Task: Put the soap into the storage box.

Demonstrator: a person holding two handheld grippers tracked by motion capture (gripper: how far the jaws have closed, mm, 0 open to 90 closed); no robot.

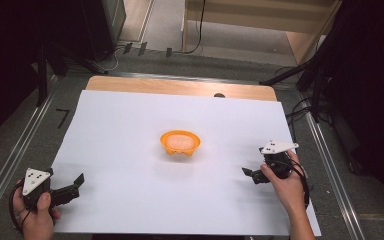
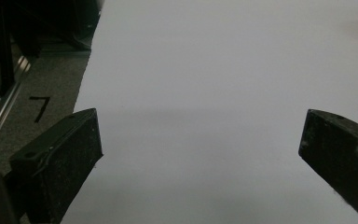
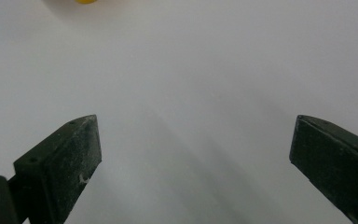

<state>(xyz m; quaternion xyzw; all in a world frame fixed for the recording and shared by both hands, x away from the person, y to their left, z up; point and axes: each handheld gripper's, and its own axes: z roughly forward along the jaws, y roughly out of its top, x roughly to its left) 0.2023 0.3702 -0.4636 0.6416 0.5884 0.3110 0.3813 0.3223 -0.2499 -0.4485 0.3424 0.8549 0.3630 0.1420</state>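
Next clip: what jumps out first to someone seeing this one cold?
The small orange plastic bowl stands alone at the middle of the large white paper sheet covering the wooden table. The left gripper sits at the sheet's near left corner and the right gripper at its right side, both with jaws wide open and nothing between them.

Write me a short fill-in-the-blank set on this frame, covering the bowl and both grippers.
1. The bowl on the white sheet is coloured ____.
2. The left gripper has its fingers ____, with nothing between them.
3. The right gripper is ____ too, apart from the bowl.
4. The bowl stands ____ the two grippers, touched by neither.

Missing words: orange; open; open; between
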